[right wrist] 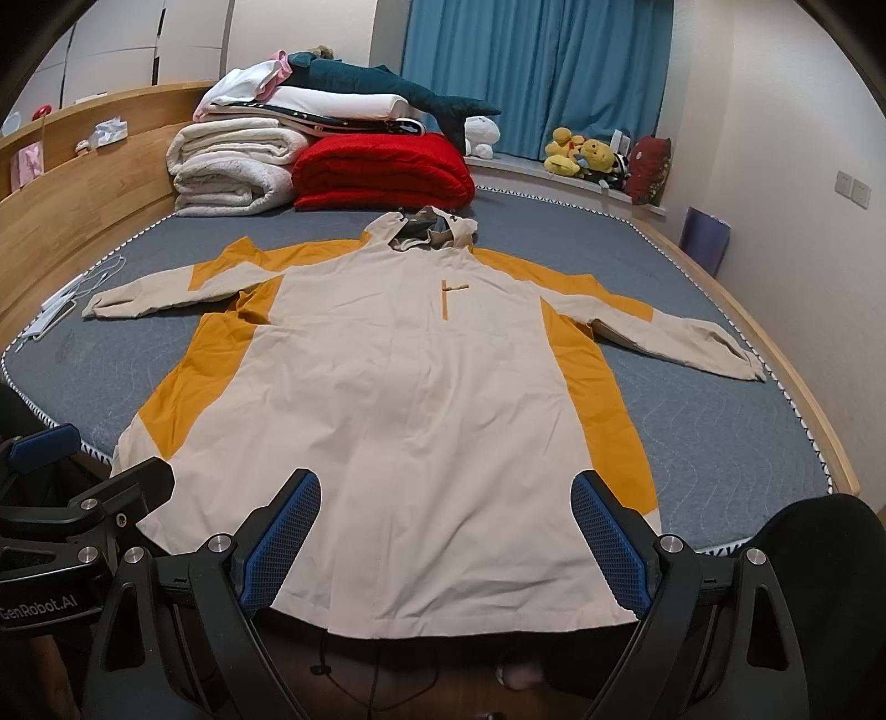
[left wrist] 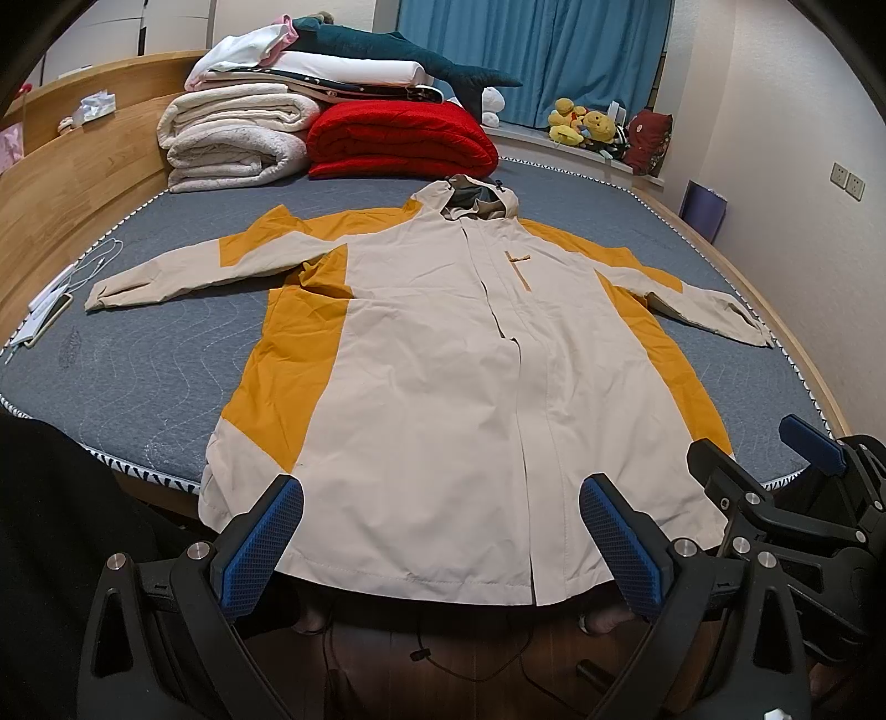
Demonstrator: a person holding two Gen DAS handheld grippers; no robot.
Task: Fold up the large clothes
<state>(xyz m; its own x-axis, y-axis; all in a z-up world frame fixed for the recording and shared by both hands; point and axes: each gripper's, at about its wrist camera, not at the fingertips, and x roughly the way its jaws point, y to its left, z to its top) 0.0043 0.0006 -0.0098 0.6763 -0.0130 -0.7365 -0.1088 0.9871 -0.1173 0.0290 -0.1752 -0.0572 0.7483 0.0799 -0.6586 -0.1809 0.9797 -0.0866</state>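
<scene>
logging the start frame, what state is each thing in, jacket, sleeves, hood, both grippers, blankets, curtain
jacket: flat, front up, unfolded
sleeves: spread out sideways
hood: flat above the collar
left gripper: open, empty
right gripper: open, empty
blankets: folded, stacked
curtain: drawn
</scene>
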